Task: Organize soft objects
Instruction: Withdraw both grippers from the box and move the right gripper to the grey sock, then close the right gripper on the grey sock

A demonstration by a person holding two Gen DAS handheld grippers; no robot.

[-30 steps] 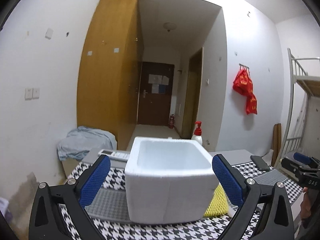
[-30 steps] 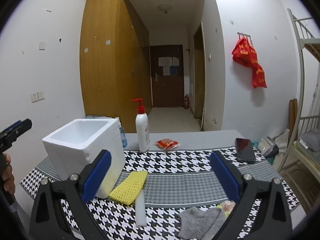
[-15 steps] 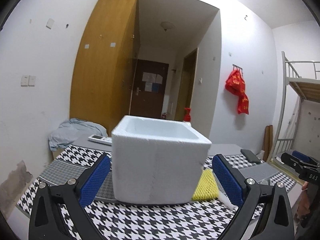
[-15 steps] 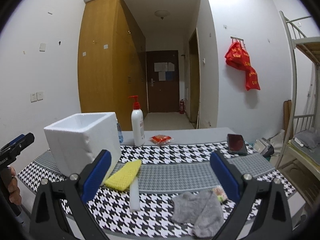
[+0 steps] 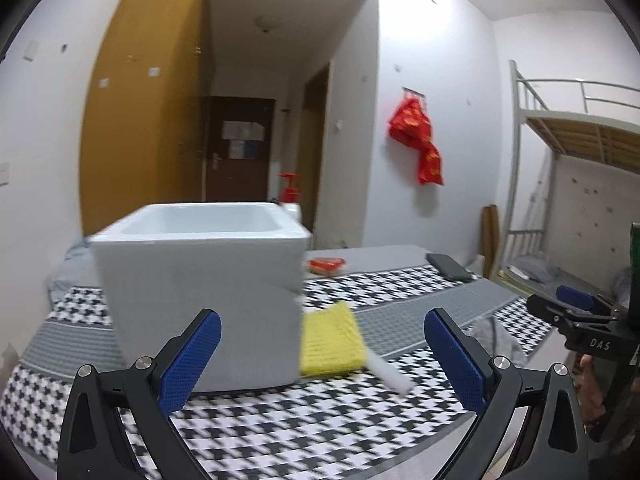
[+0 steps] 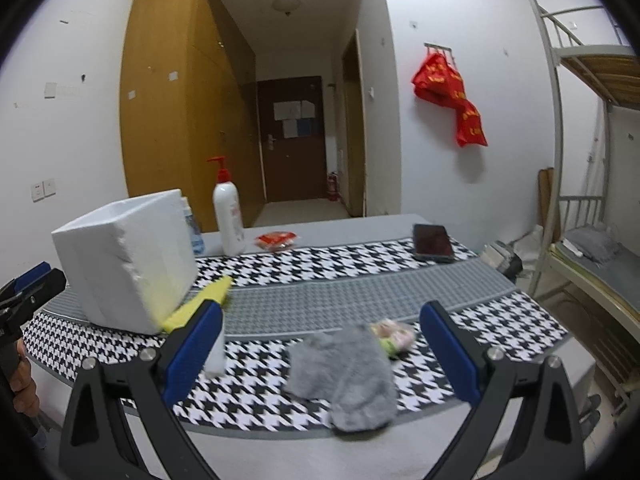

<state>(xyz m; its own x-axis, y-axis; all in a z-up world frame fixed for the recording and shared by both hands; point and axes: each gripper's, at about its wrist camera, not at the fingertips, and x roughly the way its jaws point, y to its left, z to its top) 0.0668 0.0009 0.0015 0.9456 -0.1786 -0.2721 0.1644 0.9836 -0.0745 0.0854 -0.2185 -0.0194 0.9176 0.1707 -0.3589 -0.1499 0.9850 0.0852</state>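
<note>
A white foam box (image 5: pixel 200 292) stands on the houndstooth table (image 5: pixel 320 412); it also shows at the left in the right wrist view (image 6: pixel 124 260). A yellow mesh sponge (image 5: pixel 330 340) lies against its right side, with a white foam stick (image 5: pixel 386 372) beside it. A grey sock (image 6: pixel 344 372) and a small pink-green soft item (image 6: pixel 392 336) lie near the front edge. My left gripper (image 5: pixel 320 360) is open and empty in front of the box and sponge. My right gripper (image 6: pixel 320 348) is open and empty, just short of the sock.
A lotion pump bottle (image 6: pixel 228 220), a red packet (image 6: pixel 276 240) and a black phone (image 6: pixel 432 242) sit toward the table's back. A bunk bed (image 6: pixel 592 200) stands at the right. The right gripper shows at the right edge of the left wrist view (image 5: pixel 576 312).
My left gripper has swung right, so the sponge and foam stick now lie between its fingers. My right gripper has come lower and closer to the grey sock. Both stay open.
</note>
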